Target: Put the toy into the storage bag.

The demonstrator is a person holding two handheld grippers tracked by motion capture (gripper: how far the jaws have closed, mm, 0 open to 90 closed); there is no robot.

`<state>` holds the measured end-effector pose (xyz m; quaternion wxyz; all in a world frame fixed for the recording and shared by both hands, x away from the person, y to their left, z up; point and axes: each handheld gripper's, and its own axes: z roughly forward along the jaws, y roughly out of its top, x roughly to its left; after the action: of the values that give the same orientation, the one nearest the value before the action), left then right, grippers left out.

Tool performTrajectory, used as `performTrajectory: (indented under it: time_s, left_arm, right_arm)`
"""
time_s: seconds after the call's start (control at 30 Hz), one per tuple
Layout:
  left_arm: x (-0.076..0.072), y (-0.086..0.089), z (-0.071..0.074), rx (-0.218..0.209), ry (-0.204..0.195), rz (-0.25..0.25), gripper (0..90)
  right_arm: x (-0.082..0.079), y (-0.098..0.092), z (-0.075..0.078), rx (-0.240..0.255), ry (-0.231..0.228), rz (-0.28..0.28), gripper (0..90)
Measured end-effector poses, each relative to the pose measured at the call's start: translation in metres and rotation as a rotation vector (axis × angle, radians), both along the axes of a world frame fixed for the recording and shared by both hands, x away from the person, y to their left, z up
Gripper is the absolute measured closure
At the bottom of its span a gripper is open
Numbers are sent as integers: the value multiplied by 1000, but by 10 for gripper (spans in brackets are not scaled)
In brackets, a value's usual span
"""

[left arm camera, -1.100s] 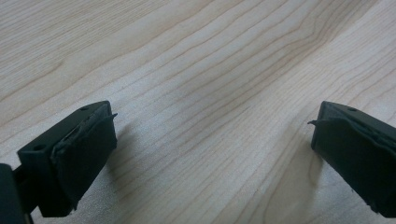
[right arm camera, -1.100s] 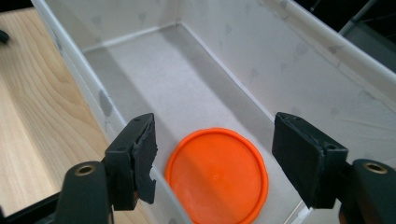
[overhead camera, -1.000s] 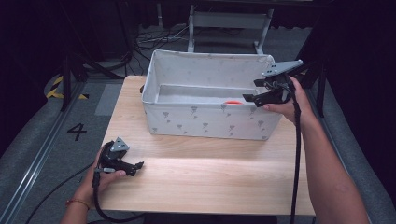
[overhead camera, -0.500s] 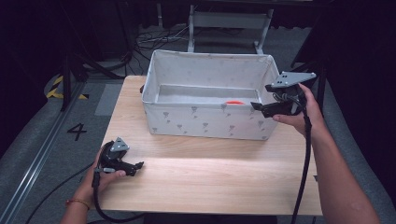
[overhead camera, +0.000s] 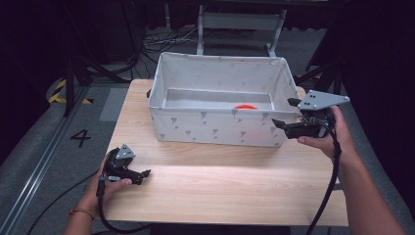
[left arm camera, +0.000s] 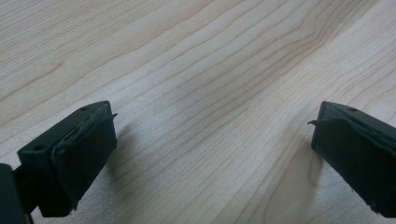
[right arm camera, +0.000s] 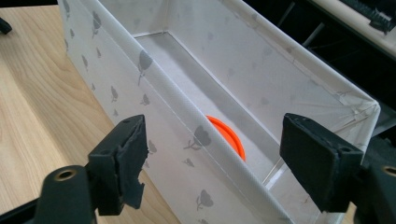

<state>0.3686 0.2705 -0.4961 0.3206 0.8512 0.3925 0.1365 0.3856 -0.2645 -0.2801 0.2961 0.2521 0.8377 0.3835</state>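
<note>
The right gripper (right arm camera: 212,161) has its jaws spread wide and empty, straddling the near wall of the white fabric box (overhead camera: 215,128) close to its right corner; the orange disc (right arm camera: 227,135) lies on the box floor just beyond that wall, at about 12 o'clock from the jaws. This looks like the moment after a drop-off, or a reach for the disc; taking it would call for lifting over the rim and dipping in. The left gripper (left arm camera: 212,154), jaws also apart, rests on the wooden table (overhead camera: 220,186) at 7 o'clock. Since the earlier frames, the right hand has drawn back and down from above the box to beside its corner; the left has stayed put.
</note>
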Motion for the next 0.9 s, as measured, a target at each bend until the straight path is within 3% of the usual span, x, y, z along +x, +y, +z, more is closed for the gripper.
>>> performTrajectory:
  time_s: [0.37, 0.63, 0.9]
  left_arm:
    - [0, 0, 0, -3, 1, 4, 4]
    - [-1, 0, 0, -2, 2, 7, 4]
    - [-1, 0, 0, -2, 2, 8, 4]
  right_arm:
    - [-20, -13, -14, -16, -28, -25, 201]
    - [-31, -20, -34, -33, -21, -20, 180]
    - [-43, -28, -65, -44, -8, -41, 167]
